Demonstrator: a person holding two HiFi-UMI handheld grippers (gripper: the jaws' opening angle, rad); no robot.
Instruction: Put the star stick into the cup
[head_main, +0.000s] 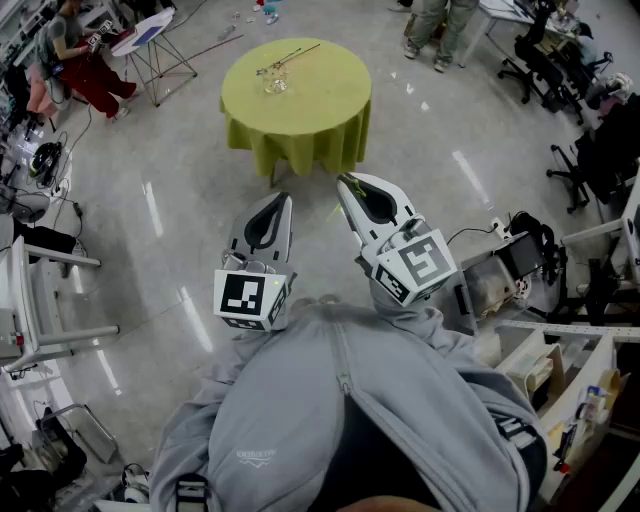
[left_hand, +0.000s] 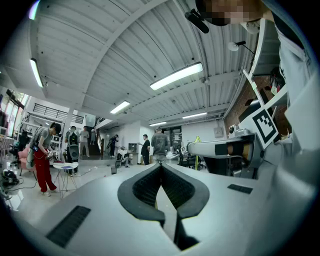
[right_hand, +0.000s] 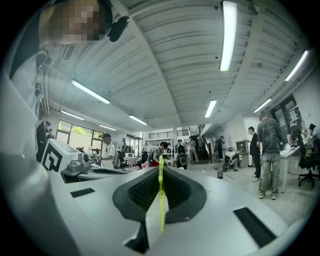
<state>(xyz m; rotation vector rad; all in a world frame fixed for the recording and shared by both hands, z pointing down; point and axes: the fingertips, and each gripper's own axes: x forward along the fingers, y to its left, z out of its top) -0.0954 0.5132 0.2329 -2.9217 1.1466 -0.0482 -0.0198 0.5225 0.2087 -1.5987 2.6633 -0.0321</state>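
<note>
A round table with a yellow-green cloth (head_main: 300, 115) stands a few steps ahead of me. On it are a clear glass cup (head_main: 275, 82) and thin sticks (head_main: 290, 55) lying beside it. Both grippers are held level in front of my chest, far from the table. My right gripper (head_main: 341, 178) (right_hand: 160, 167) is shut on a thin yellow-green stick (right_hand: 161, 200), seen edge-on between the pads; its head does not show. My left gripper (head_main: 283, 197) (left_hand: 161, 166) is shut, its tips touching with nothing in them.
Grey floor lies between me and the table. A small white folding table (head_main: 150, 30) and a seated person (head_main: 85, 65) are at the far left. Office chairs (head_main: 545, 60) and cluttered desks (head_main: 560, 340) line the right. People stand beyond the table (head_main: 440, 25).
</note>
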